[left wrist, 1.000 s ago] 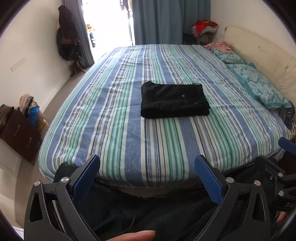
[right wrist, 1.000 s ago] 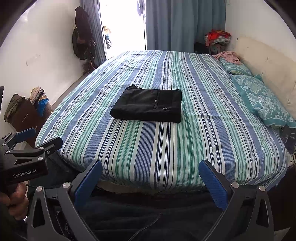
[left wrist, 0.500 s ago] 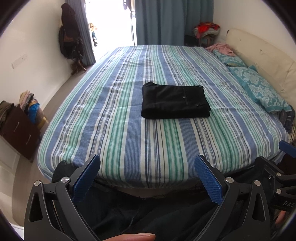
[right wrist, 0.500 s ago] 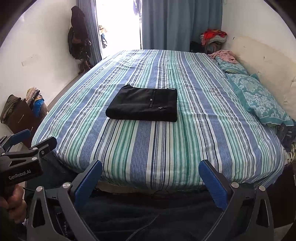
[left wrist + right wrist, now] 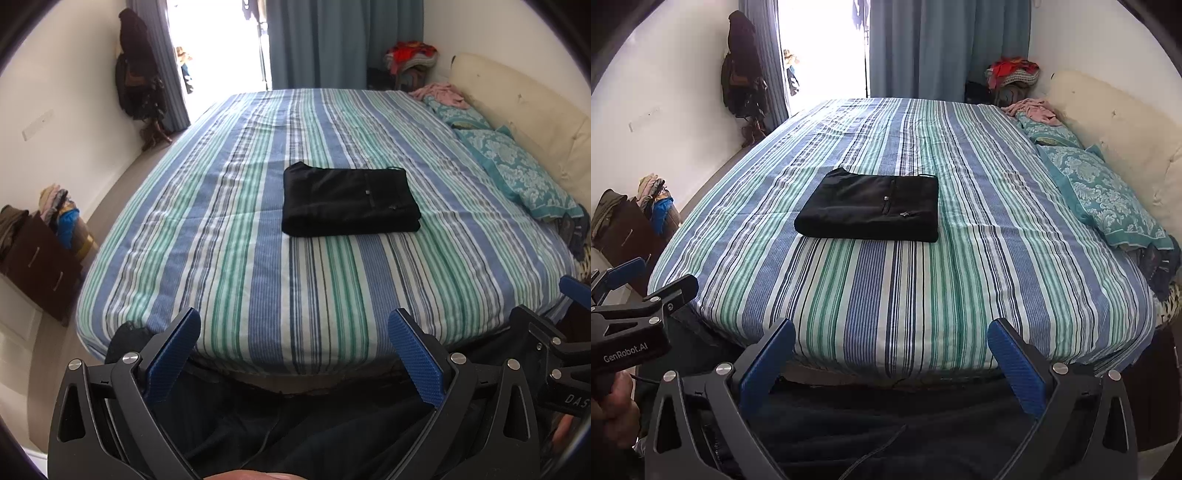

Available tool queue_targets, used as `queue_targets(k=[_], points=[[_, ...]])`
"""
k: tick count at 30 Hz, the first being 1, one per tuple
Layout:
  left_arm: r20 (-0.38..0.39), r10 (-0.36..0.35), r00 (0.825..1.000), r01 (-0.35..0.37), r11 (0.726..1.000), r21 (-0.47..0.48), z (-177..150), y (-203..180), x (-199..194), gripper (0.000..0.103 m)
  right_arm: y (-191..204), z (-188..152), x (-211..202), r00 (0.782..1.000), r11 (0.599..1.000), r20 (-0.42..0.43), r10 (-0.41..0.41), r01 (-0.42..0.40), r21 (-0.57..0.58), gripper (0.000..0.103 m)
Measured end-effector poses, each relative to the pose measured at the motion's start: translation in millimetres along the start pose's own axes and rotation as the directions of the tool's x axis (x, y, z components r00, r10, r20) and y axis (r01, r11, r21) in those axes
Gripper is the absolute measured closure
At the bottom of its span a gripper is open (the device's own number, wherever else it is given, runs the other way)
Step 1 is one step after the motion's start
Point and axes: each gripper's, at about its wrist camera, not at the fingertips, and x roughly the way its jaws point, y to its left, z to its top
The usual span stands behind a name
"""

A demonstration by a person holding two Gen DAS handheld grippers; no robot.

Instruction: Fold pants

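Observation:
Black pants (image 5: 349, 203) lie folded into a neat rectangle in the middle of the striped bed (image 5: 258, 280); they also show in the right wrist view (image 5: 873, 210). My left gripper (image 5: 293, 332) is open and empty, held back beyond the near bed edge, well short of the pants. My right gripper (image 5: 891, 341) is open and empty too, likewise behind the near edge. The left gripper's body shows at the left of the right wrist view (image 5: 642, 321), and the right gripper's body at the right of the left wrist view (image 5: 554, 354).
Teal patterned pillows (image 5: 1104, 195) and a cream headboard (image 5: 1115, 129) line the bed's right side. A dark dresser with clothes (image 5: 33, 254) stands at the left wall. Coats hang on a rack (image 5: 742, 70) near the bright doorway. Dark fabric (image 5: 886, 424) lies under both grippers.
Both grippers have drifted slightly, so the view has shifted a little. The folded pants have not moved on the bed. Both grippers stay open.

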Motion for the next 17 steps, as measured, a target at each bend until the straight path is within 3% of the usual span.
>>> queue_targets(k=[12, 17], points=[[-0.021, -0.022, 1.0, 0.022, 1.0, 0.0, -1.5, -0.5, 5.1, 0.001, -0.7, -2.8, 3.8, 1.0, 1.0, -0.008, 0.002, -0.001, 0.008, 0.0], [0.007, -0.016, 1.0, 0.017, 1.0, -0.002, -1.2, 0.1, -0.2, 0.001, -1.2, -2.2, 3.4, 1.0, 1.0, -0.004, -0.001, 0.001, 0.01, 0.0]])
